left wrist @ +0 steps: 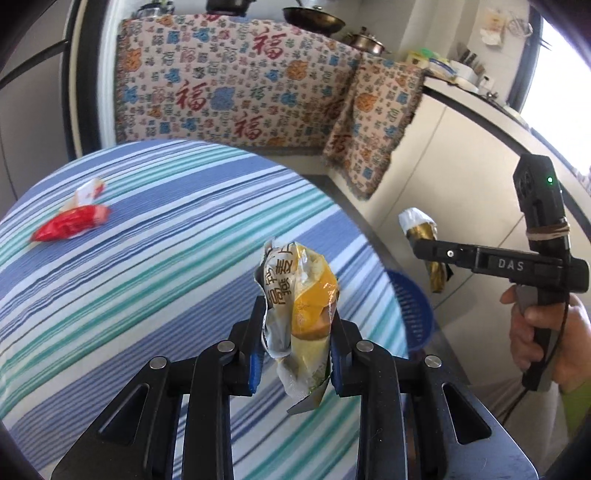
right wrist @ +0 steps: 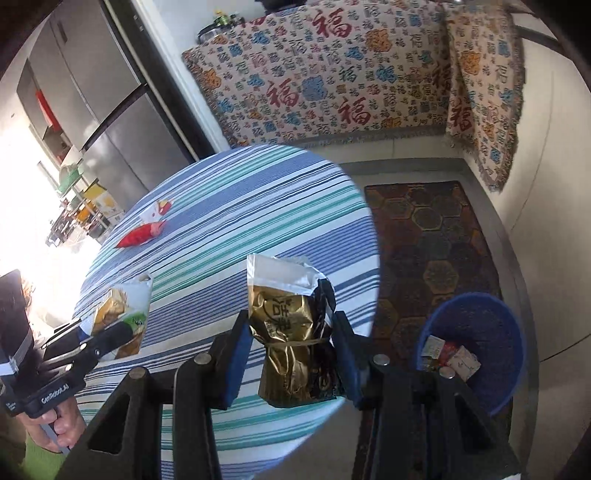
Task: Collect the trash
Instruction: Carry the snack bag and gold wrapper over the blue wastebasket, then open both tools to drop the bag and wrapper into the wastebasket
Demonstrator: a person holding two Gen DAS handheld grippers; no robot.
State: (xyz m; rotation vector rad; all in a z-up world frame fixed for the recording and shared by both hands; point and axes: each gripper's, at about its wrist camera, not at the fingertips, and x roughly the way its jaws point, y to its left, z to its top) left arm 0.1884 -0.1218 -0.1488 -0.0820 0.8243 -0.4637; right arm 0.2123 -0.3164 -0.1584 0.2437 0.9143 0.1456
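Left gripper [left wrist: 297, 317] jaws clamped on yellow wrapper [left wrist: 303, 314], right gripper [right wrist: 291, 347] clamped on gold packet [right wrist: 288, 332], both angled down

A blue, teal and white striped tablecloth [right wrist: 236, 192] covers the round table. Behind it, a cream patterned cloth [left wrist: 229, 85] with red characters drapes the counter front, wrapping round its corner. A wok [left wrist: 314, 18] and a lidded steel pot [left wrist: 364, 42] stand on that counter. A dark hexagon-patterned rug [right wrist: 436, 236] lies on the floor beside the table. A grey refrigerator [right wrist: 110, 107] stands at the left.

My own gripper body is hiding the near rim of the blue basket [right wrist: 476, 332]; the scraps [right wrist: 448, 356] inside are staying too small to identify.
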